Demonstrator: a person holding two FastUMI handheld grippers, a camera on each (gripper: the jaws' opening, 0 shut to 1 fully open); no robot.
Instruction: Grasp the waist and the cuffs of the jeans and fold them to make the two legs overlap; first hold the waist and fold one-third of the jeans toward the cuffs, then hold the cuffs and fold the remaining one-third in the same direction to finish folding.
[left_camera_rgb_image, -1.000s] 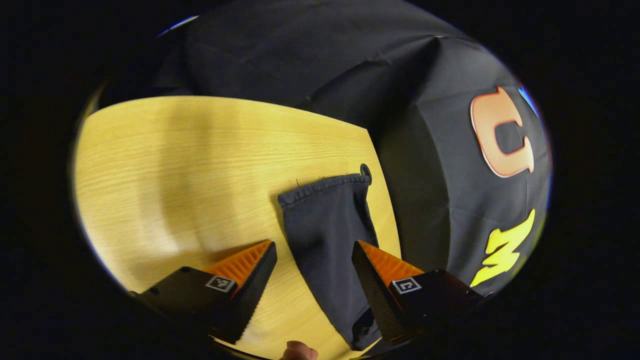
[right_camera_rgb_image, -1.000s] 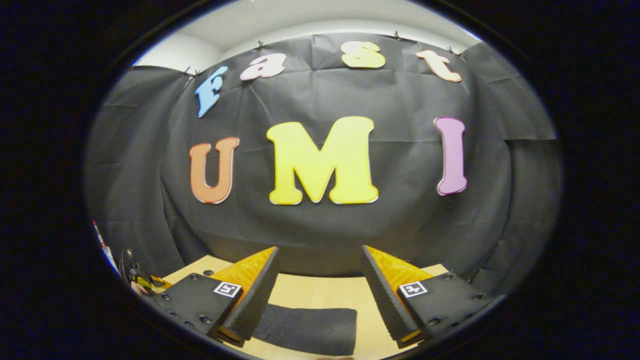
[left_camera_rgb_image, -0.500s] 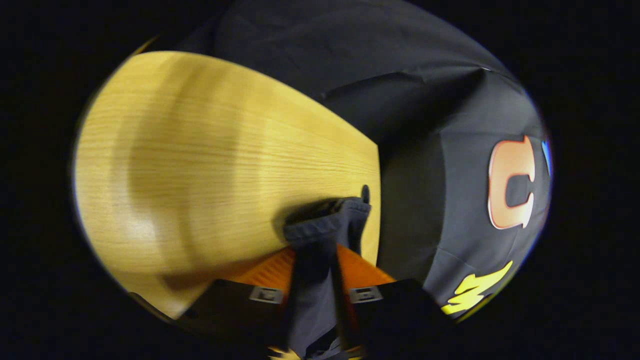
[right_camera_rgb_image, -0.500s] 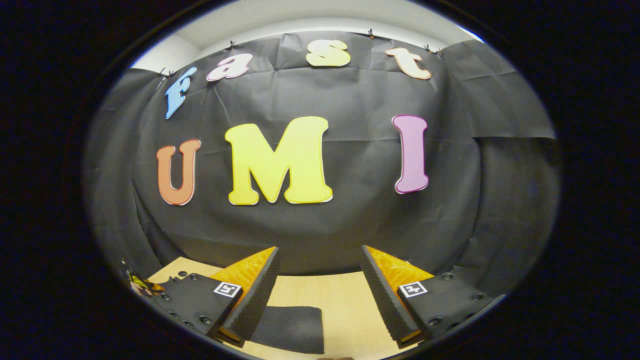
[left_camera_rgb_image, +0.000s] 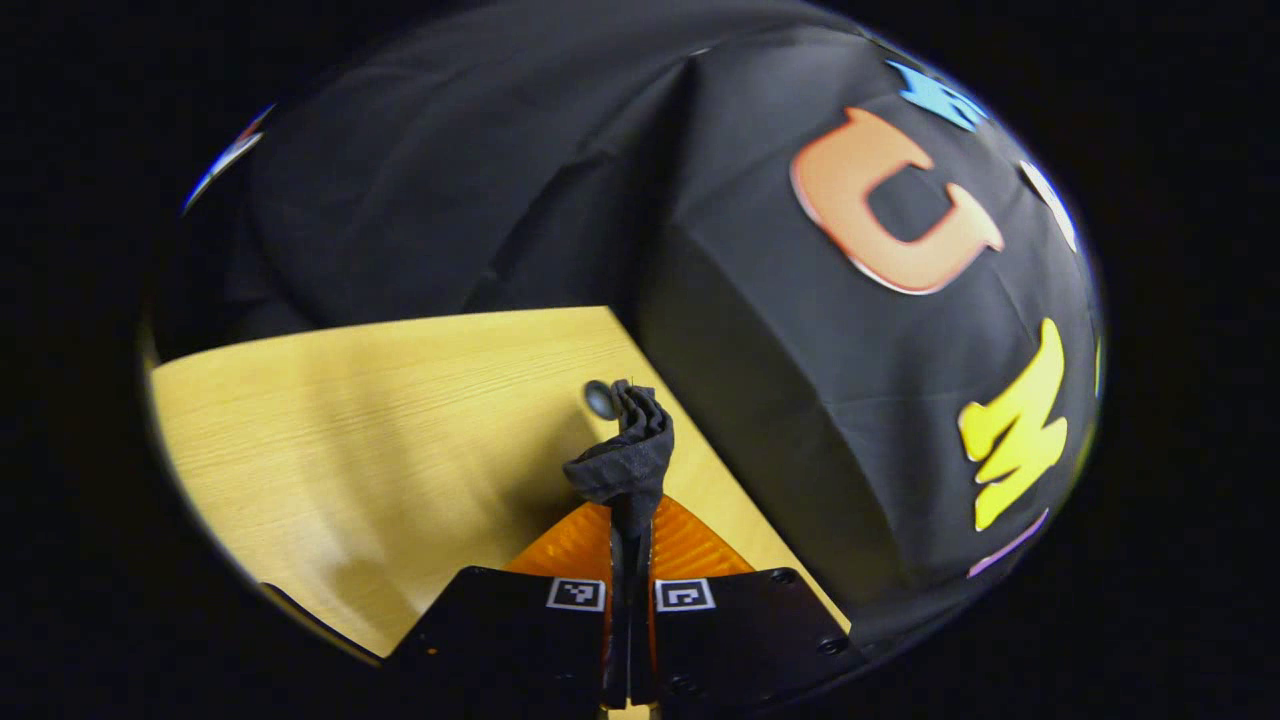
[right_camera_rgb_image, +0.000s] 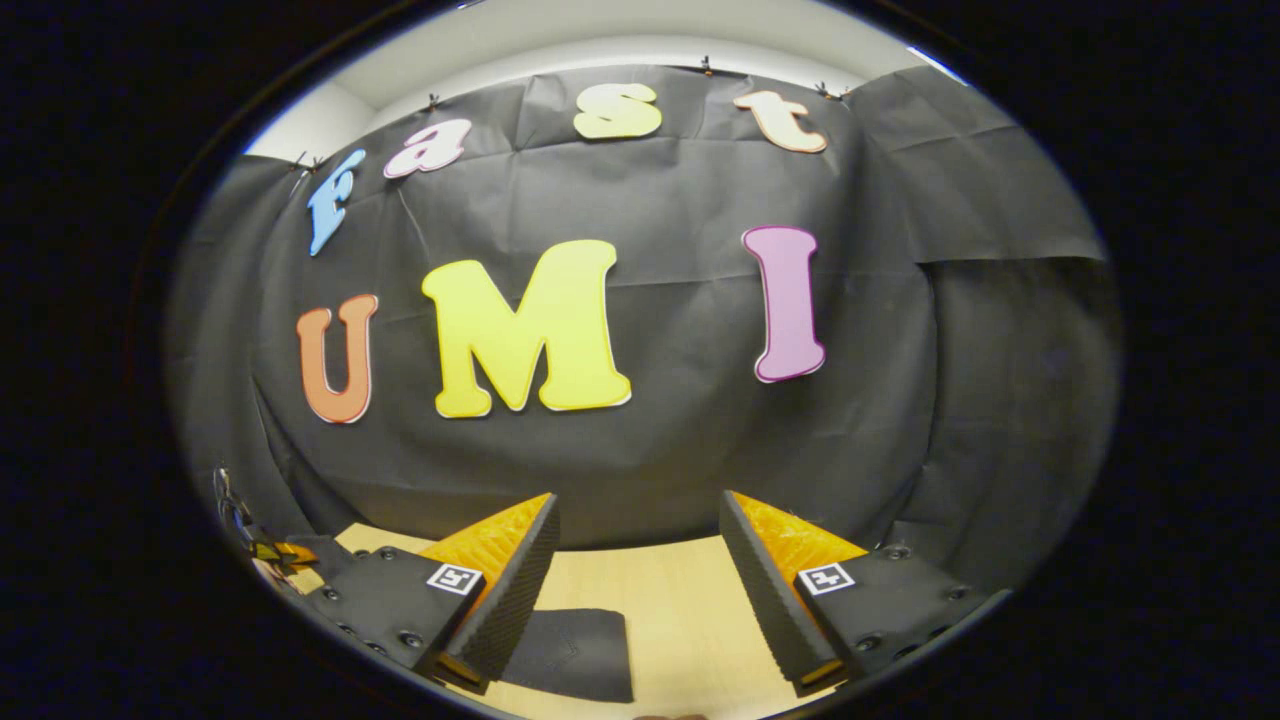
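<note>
In the left gripper view my left gripper is shut on the cuff end of the dark jeans; the bunched hem sticks up past the fingertips, lifted above the wooden table. In the right gripper view my right gripper stands open above the table, nothing between its fingers. A flat dark part of the jeans lies on the table below and just right of its left finger.
A small dark round grommet sits in the table near its far edge, just behind the lifted cuff. The black cloth wall closes the table's far side in both views. Some small coloured items lie at the far left.
My left gripper went from open around the jeans leg to shut on the cuff, then raised and turned it off the table. The right gripper drifted slightly right and stays open.
</note>
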